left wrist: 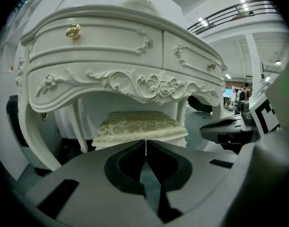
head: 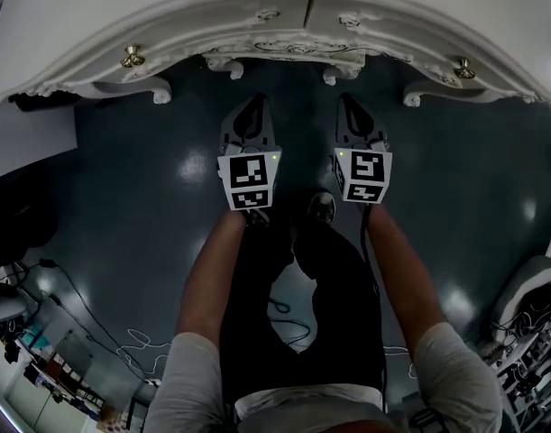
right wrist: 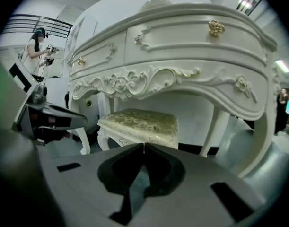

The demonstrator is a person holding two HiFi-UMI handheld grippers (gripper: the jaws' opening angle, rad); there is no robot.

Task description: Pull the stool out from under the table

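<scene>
A white stool with a pale gold brocade cushion [left wrist: 139, 124] [right wrist: 142, 122] stands tucked under the ornate white dressing table [head: 167, 25] [left wrist: 97, 46] [right wrist: 191, 37]. From the head view only its carved feet [head: 224, 64] peek out below the table's front edge. My left gripper [head: 254, 104] [left wrist: 145, 141] and right gripper [head: 349, 102] [right wrist: 144, 144] hover side by side in front of the table, pointing at the stool and a short way from it. Both are shut with nothing between the jaws.
The table's curved legs [head: 156, 89] [head: 417, 93] flank the stool on the dark glossy floor. My shoe [head: 322, 207] is just behind the grippers. Loose cables [head: 140, 341] lie at the back left, equipment [head: 528, 305] at the right. A person [right wrist: 35, 46] stands far off.
</scene>
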